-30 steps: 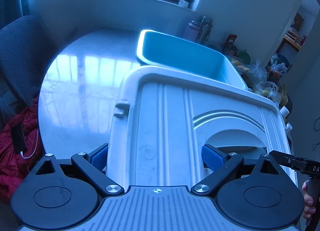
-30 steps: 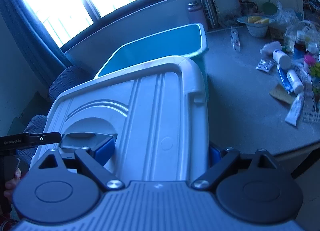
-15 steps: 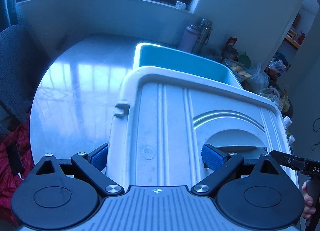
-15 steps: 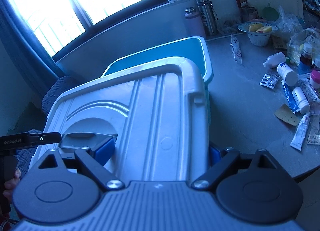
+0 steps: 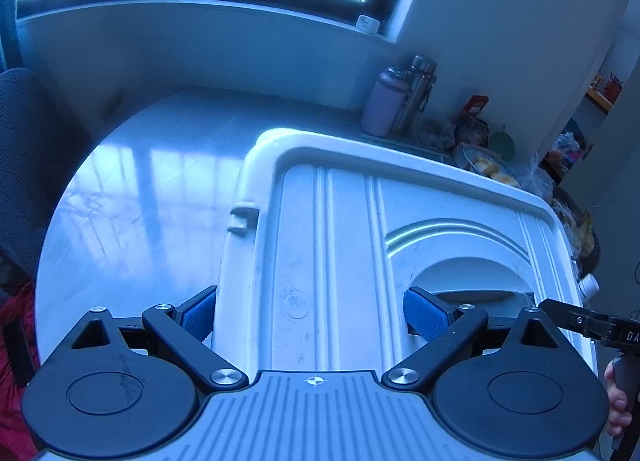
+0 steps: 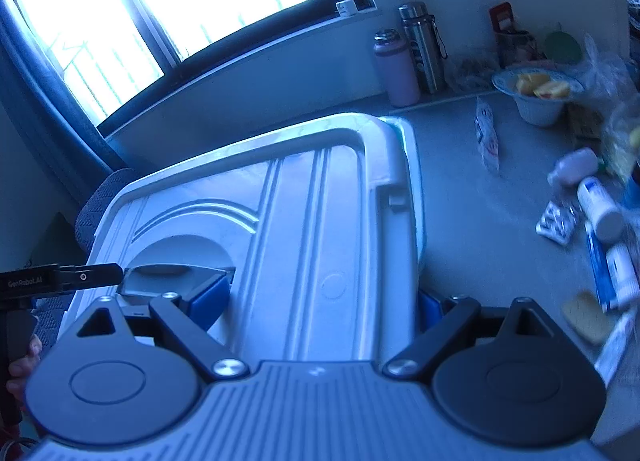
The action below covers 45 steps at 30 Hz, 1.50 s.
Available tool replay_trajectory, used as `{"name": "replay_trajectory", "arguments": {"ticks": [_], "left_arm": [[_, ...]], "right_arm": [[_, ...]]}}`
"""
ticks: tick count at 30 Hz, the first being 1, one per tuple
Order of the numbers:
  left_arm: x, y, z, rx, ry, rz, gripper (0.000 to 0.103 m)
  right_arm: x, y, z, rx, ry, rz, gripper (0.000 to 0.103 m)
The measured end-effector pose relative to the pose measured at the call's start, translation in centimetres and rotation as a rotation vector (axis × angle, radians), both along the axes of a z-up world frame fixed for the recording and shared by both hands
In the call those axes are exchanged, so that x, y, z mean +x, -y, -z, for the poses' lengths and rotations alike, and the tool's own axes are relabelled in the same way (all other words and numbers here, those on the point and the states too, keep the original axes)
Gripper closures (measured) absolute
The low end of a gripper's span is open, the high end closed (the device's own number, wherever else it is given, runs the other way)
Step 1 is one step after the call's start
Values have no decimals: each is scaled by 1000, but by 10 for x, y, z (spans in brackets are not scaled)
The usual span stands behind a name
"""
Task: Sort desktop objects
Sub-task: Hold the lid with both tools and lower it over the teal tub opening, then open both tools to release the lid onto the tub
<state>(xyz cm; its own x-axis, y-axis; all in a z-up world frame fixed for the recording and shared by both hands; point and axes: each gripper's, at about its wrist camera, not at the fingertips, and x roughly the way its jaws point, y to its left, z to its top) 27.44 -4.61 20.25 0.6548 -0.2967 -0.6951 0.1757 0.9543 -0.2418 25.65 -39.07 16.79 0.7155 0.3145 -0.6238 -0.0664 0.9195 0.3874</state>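
We have the round table under everything, and on it the blue bin, of which only a sliver of rim shows past the far right corner of the white lid. The lid covers almost the whole bin mouth; whether it is seated on the rim or hanging just above it, we cannot tell. That suits a box being closed with the sorting over, or a lid just coming off.

The lid's long axis runs across us, from one gripper to the other, with the recessed handle at its middle. The left gripper straddles the lid's left end, 1 blue pad outside the left rim and 1 pad in the handle recess, so it is clamped on that half. The right gripper mirrors it on the right end, 1 pad in the recess and 1 outside the right rim, likewise clamped on the lid. Neither hand is nearer; the load is shared evenly.

To the right of the bin, well apart from it, loose items lie on the table: 2 white bottles, a blister pack and a tube.
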Motion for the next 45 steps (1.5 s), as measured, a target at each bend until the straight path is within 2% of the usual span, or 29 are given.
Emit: {"name": "replay_trajectory", "arguments": {"ticks": [10, 16, 27, 45], "left_arm": [[65, 17, 6, -1, -13, -27, 6], [93, 26, 17, -4, -38, -45, 5], [114, 24, 21, -4, -46, -55, 5], [127, 20, 25, -9, -41, -53, 5]], "right_arm": [[65, 19, 12, 1, -10, -17, 11], [87, 19, 18, -9, -15, -30, 10], [105, 18, 18, -12, -15, -38, 11], [106, 13, 12, -26, -10, -34, 11]]}}
